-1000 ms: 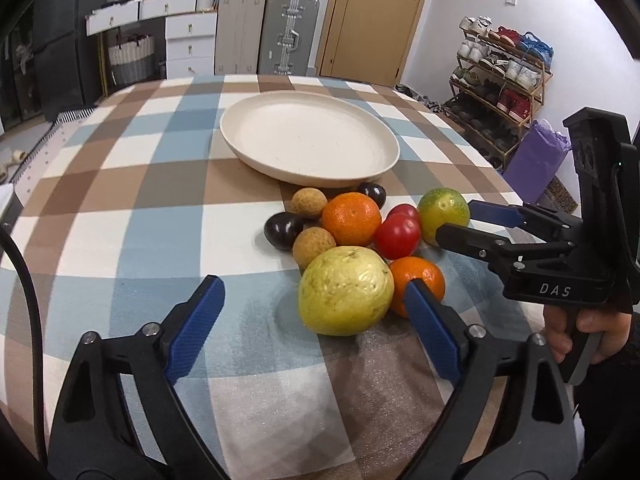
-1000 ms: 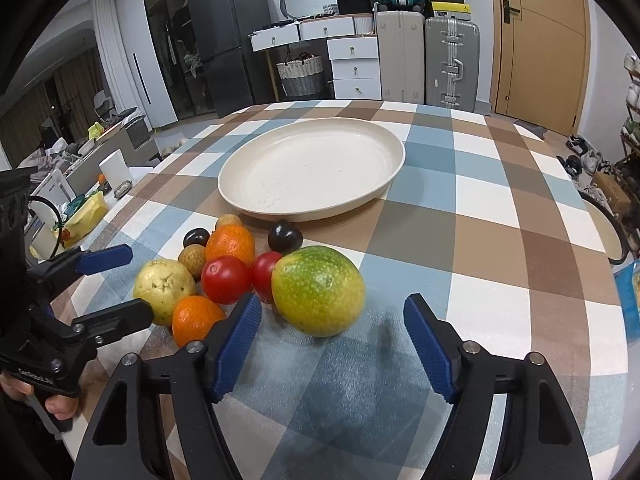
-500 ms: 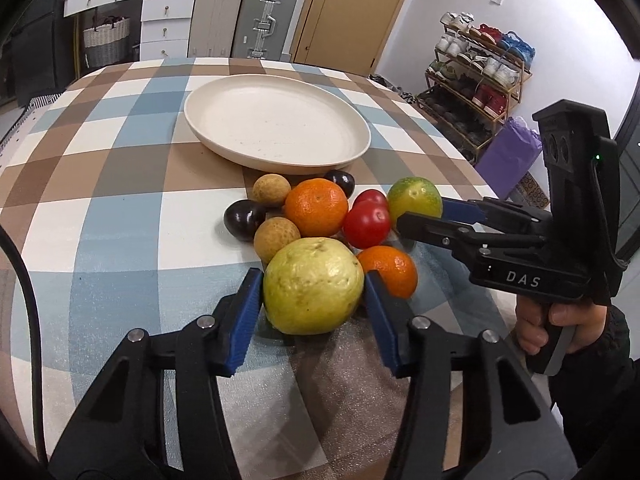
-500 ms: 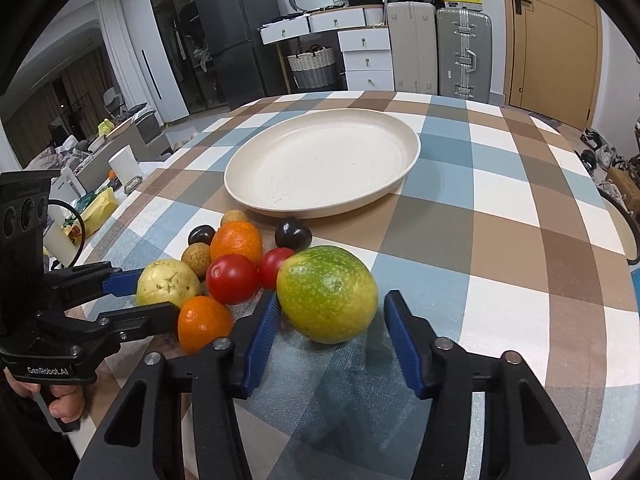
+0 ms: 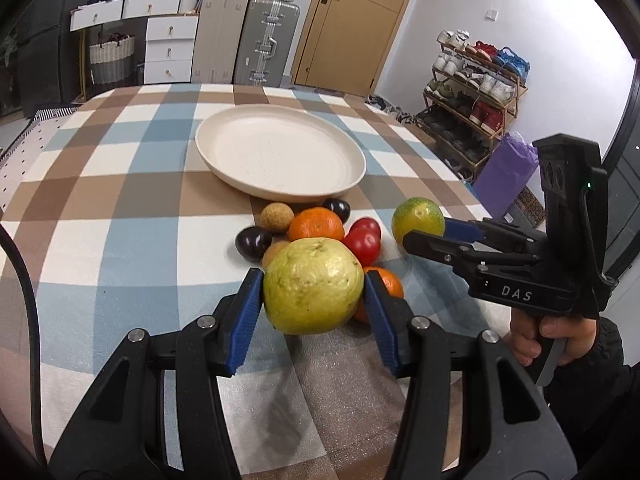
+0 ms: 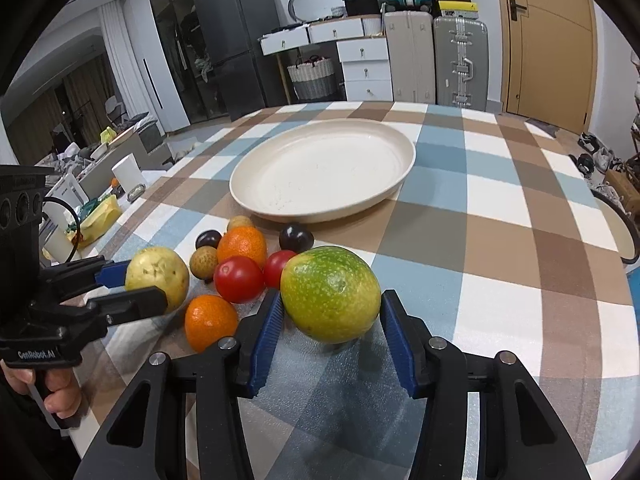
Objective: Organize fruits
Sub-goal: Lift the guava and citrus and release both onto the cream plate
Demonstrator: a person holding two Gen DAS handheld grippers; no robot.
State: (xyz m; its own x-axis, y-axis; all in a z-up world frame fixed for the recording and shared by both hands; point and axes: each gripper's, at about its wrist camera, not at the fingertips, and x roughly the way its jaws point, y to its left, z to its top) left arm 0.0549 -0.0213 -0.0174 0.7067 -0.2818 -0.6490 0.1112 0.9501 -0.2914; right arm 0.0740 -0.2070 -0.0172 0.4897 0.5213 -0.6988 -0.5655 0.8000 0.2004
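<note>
Fruits now sit gripped: left gripper [image 5: 314, 292] has closed on the yellow guava [image 5: 312, 286], right gripper [image 6: 330, 320] on the green orange [image 6: 330, 294], both raised since a second ago.

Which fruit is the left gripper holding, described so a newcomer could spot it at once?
Start at the big cream plate on the checked tablecloth; a cluster of small fruit lies just in front of it. At the cluster's near edge, the left gripper clamps a yellow guava between its blue pads. It is pale yellow, rough-skinned and far bigger than the oranges, tomatoes and dark plums behind it.
</note>
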